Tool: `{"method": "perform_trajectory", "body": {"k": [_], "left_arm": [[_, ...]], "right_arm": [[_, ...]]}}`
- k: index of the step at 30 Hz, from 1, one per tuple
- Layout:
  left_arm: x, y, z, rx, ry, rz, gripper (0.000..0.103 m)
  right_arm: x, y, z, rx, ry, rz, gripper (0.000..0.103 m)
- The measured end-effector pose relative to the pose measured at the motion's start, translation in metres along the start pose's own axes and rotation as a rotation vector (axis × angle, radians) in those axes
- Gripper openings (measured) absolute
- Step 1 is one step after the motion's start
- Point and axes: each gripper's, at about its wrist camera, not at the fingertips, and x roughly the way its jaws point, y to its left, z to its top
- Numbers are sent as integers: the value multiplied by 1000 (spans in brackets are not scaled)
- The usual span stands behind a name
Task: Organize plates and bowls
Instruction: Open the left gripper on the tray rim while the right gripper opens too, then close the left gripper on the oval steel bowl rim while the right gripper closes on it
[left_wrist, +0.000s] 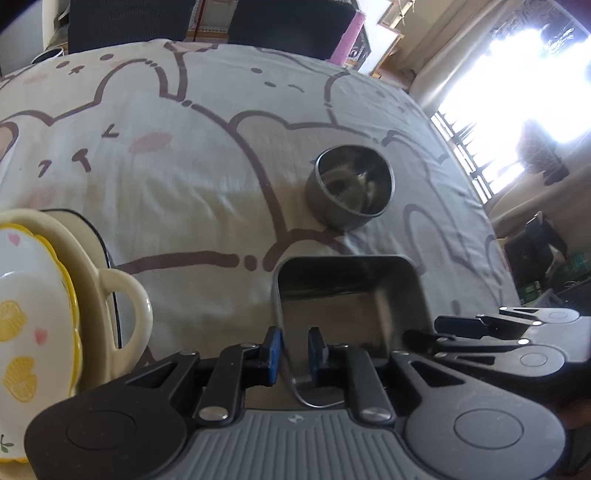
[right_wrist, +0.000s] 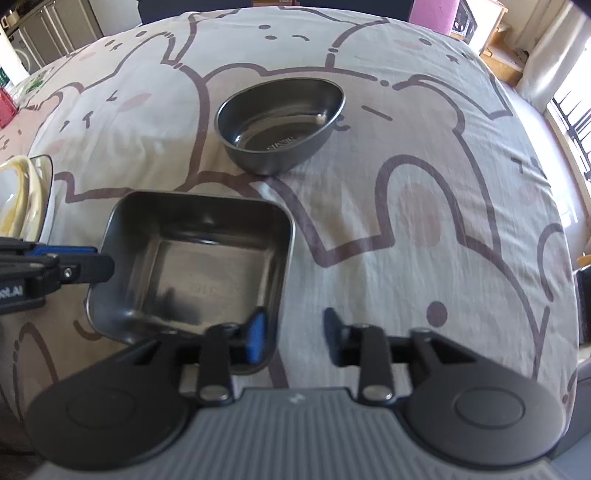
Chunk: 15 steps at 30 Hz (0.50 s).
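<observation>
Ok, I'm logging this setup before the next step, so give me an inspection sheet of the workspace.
Surface: table under a cartoon-bear cloth, wrinkled.
Job's things: square metal tray near both grippers; round metal bowl beyond it, apart from it; stack of a lemon-print plate, a cream handled dish and a dark-rimmed plate below, at the left.
Clutter: nothing seen on the cloth.
Grippers: left gripper astride the tray's near wall, pads not clearly pressing; right gripper open astride the tray's right wall.
Cables: nothing seen.
Surroundings: bright barred window at the right, dark chairs behind the table.
</observation>
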Motion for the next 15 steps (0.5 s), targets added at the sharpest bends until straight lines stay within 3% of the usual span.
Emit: {"method": "perform_trajectory", "body": {"k": [3,6,11,15], "left_arm": [[-12,-5,2,15,-37,-26,26],[-26,-9,8,19,-100,-47,39],[-37,-18,28,30,-214,-38,83],[-27,-22,50,11,-270,-18,96]], "right_arm": [[-11,-3,-2,-7,-36,11,57],[-31,-5,-4,1,-117,17,70],[-59,-17,5,84,-306,13,89],[-62,-33,28,159,-438,-19,99]]}}
